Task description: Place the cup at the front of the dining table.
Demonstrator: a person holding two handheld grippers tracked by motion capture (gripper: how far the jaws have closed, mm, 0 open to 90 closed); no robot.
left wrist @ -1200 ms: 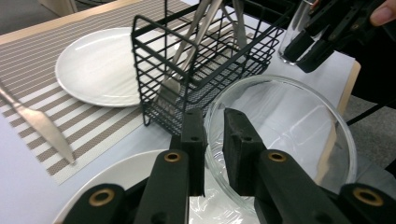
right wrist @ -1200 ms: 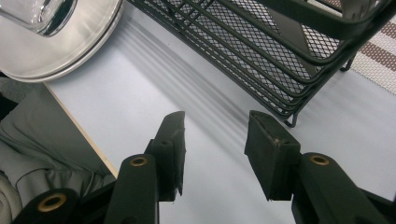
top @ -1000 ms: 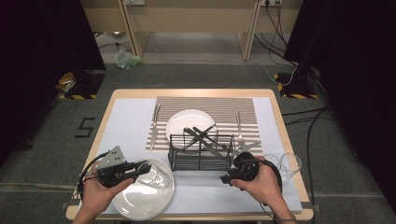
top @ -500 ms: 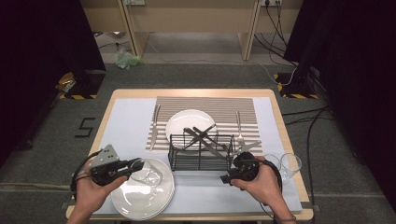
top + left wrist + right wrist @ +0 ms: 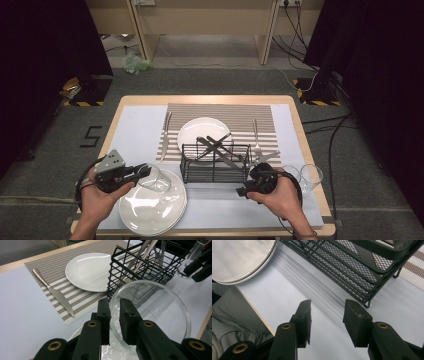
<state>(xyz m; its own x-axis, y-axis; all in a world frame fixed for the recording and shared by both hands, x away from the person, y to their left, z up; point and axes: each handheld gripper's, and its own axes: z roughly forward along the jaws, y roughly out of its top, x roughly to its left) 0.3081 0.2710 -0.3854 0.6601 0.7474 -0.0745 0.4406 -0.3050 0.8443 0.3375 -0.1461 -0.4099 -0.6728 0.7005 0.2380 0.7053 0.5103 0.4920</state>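
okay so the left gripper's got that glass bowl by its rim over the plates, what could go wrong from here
1. The left gripper pinches the glass bowl by one thin edge of its rim, so the bowl could slip or swing and drop onto the stacked plates beneath.
2. The bowl hangs close to the black wire basket; a careless sweep might knock it or the cutlery leaning inside.
3. The right gripper hovers open near the wine glasses, which look easy to tip.
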